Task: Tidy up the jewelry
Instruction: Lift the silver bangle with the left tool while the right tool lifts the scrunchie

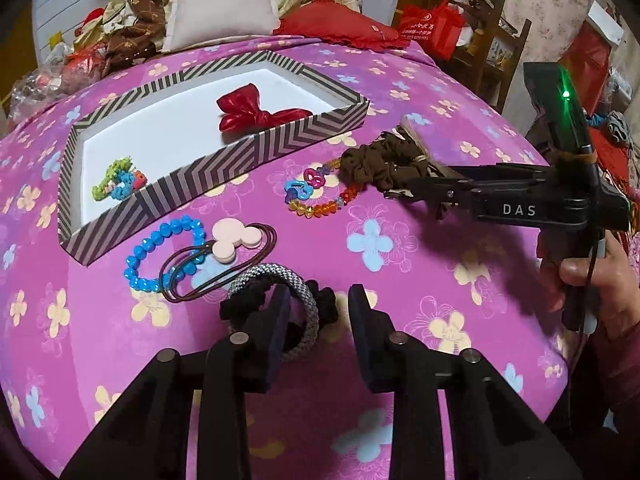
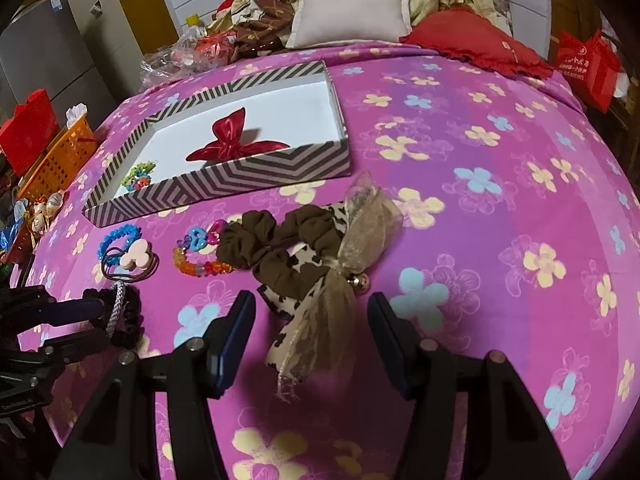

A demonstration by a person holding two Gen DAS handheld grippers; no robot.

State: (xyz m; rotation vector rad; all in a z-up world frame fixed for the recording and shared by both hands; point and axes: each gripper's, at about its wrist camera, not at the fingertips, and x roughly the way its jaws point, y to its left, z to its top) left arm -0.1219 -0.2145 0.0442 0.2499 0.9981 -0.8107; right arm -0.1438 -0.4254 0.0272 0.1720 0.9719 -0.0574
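Observation:
My left gripper is open and low over a grey braided hair tie and a black scrunchie. Its left finger lies over the grey ring, and the pads press on nothing. My right gripper is open with the gauzy ribbon of a brown scrunchie lying between its fingers, untouched. A striped box holds a red bow and small green and blue ties. In front of the box lie a blue bead bracelet, a pink mouse-head hair tie and a colourful bead bracelet.
Everything rests on a pink flowered bedspread. Pillows and a red cushion are piled at the far end. An orange basket and red bags stand off the bed's left side. A hand holds the right gripper's handle.

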